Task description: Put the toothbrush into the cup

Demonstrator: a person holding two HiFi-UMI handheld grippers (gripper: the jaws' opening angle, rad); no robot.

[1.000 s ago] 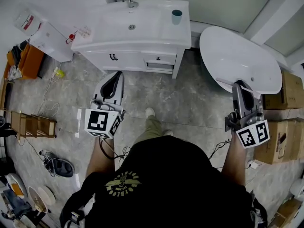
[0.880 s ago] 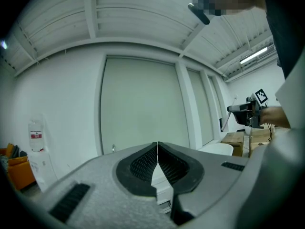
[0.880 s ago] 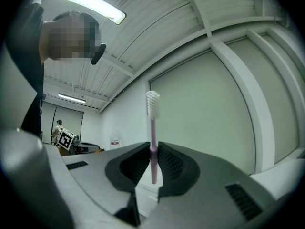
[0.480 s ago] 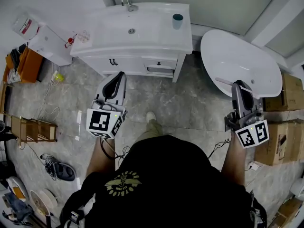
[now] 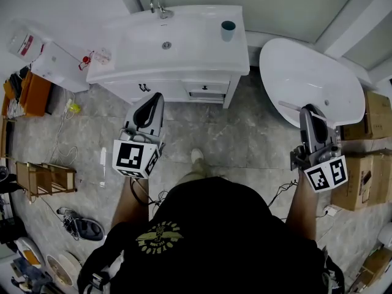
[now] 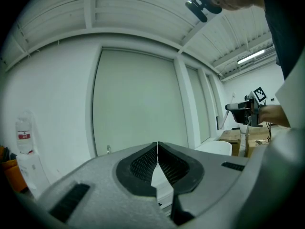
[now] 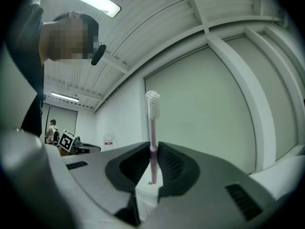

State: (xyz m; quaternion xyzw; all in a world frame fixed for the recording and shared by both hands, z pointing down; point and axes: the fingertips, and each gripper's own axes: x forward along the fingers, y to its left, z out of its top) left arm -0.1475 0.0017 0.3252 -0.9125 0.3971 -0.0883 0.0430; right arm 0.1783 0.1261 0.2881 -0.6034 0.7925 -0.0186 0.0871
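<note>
A teal cup (image 5: 228, 28) stands on the right rear corner of the white sink vanity (image 5: 184, 54). My right gripper (image 5: 309, 111) hovers over the floor beside the white tub, shut on a toothbrush (image 5: 293, 108) that lies across its jaws. In the right gripper view the toothbrush (image 7: 152, 123) stands upright between the pads, pink handle with white bristles on top. My left gripper (image 5: 152, 100) is just in front of the vanity's drawers. Its jaws (image 6: 157, 149) are shut with nothing between them.
A faucet (image 5: 157, 5) sits at the vanity's back left. A white oval tub (image 5: 306, 72) stands to the right, cardboard boxes (image 5: 361, 182) beyond it. At left are a white cabinet (image 5: 58, 57), a wooden rack (image 5: 46, 176) and shoes (image 5: 82, 226) on the floor.
The person has stepped forward; both grippers have come a little closer to the vanity. The toothbrush stays gripped in the right gripper.
</note>
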